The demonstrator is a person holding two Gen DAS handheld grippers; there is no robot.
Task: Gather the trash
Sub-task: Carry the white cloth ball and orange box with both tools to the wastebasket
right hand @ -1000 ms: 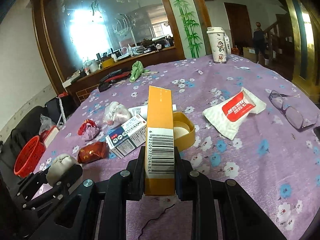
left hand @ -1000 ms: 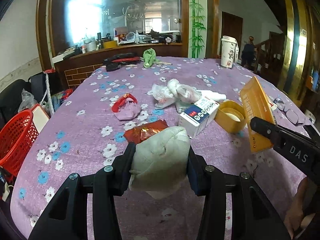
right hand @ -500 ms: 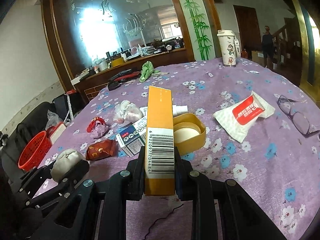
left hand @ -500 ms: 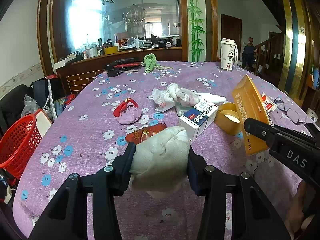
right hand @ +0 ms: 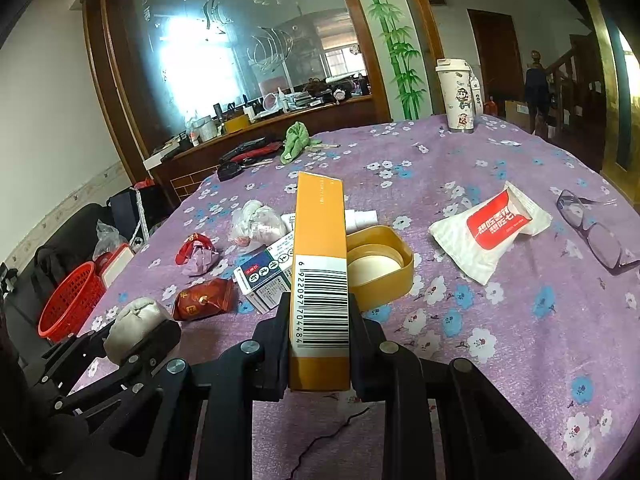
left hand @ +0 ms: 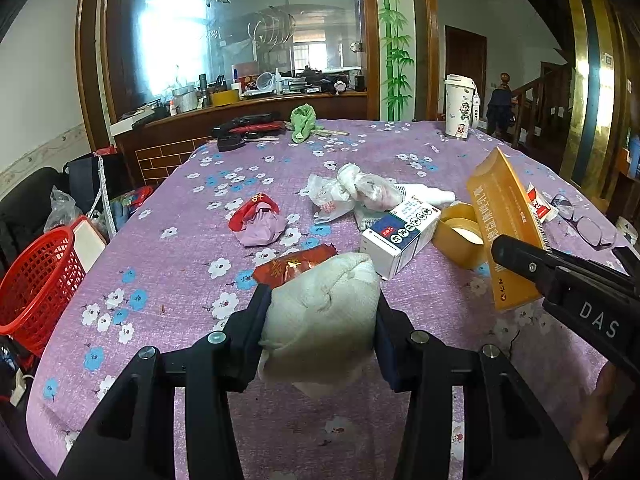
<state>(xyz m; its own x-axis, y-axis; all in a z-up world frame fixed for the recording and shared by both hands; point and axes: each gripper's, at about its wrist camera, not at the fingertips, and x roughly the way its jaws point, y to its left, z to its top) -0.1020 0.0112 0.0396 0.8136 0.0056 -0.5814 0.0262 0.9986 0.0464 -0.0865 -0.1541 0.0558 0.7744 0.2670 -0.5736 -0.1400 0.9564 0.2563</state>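
Note:
My left gripper [left hand: 320, 308] is shut on a crumpled off-white tissue wad [left hand: 320, 320], held above the purple flowered tablecloth [left hand: 180, 264]. It also shows in the right wrist view [right hand: 136, 320]. My right gripper [right hand: 320, 320] is shut on a tall orange box [right hand: 320, 260] with a barcode; the box also shows in the left wrist view [left hand: 504, 228]. On the table lie a red snack wrapper [left hand: 296, 264], a white-and-blue medicine box [left hand: 400, 236], a pink-and-red wrapper [left hand: 258, 222], a crumpled plastic bag [left hand: 352, 194] and a yellow lid [right hand: 380, 264].
A red basket [left hand: 36, 280] stands off the table's left edge. A white-and-red wipes pack [right hand: 492, 228] and glasses [right hand: 592, 228] lie at the right. A white tumbler [left hand: 460, 108], a green cloth [left hand: 302, 120] and dark items sit at the far end.
Both grippers have drawn back and risen slightly with their loads, so the table items sit a little farther away. The grips are unchanged.

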